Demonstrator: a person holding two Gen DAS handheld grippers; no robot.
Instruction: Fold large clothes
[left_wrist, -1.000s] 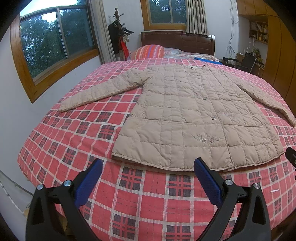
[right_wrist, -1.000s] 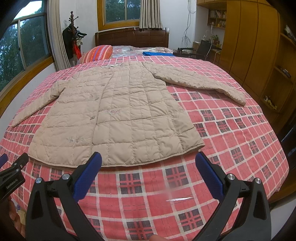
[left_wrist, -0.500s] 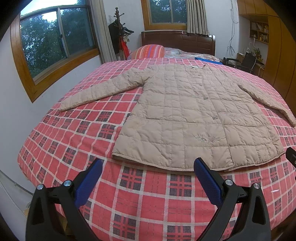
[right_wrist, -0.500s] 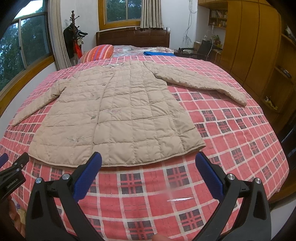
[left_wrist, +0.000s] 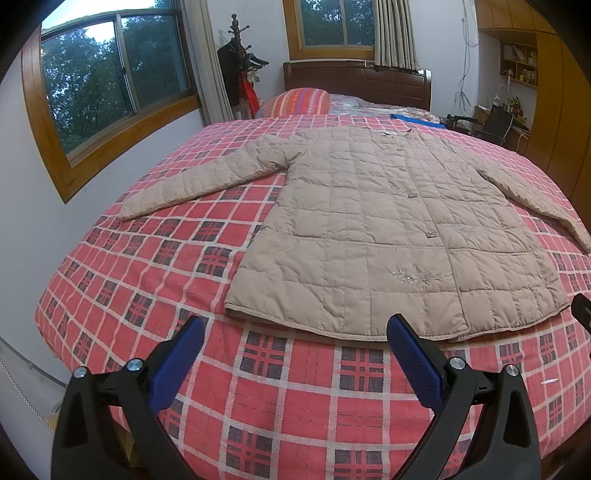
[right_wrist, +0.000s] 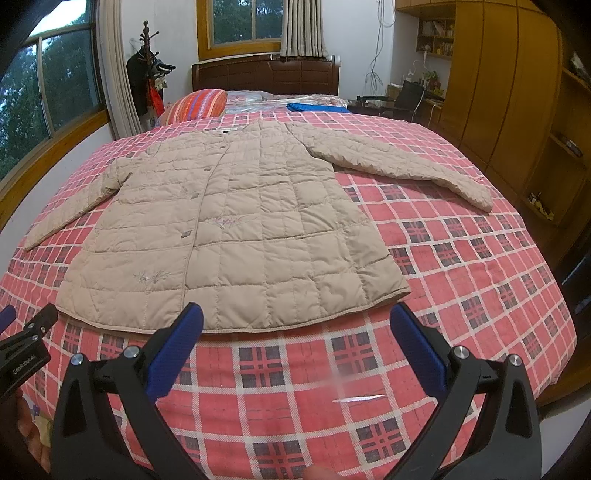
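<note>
A beige quilted coat (left_wrist: 384, 221) (right_wrist: 236, 229) lies flat and buttoned on the bed, collar toward the headboard, both sleeves spread out to the sides. Its hem faces me. My left gripper (left_wrist: 295, 334) hovers open above the bedspread just short of the hem's left half, nothing between its blue pads. My right gripper (right_wrist: 295, 328) is open too, just short of the hem's right half. The left gripper's body (right_wrist: 26, 350) shows at the right wrist view's left edge.
The bed carries a red plaid bedspread (left_wrist: 155, 266) (right_wrist: 480, 266). A striped pillow (left_wrist: 301, 101) and a blue cloth (right_wrist: 317, 108) lie near the wooden headboard (left_wrist: 354, 79). A coat rack (left_wrist: 240, 66) stands left; wardrobes (right_wrist: 517, 92) line the right wall.
Both views have crept slightly closer to the coat's hem; otherwise nothing has visibly changed, and both grippers stay open.
</note>
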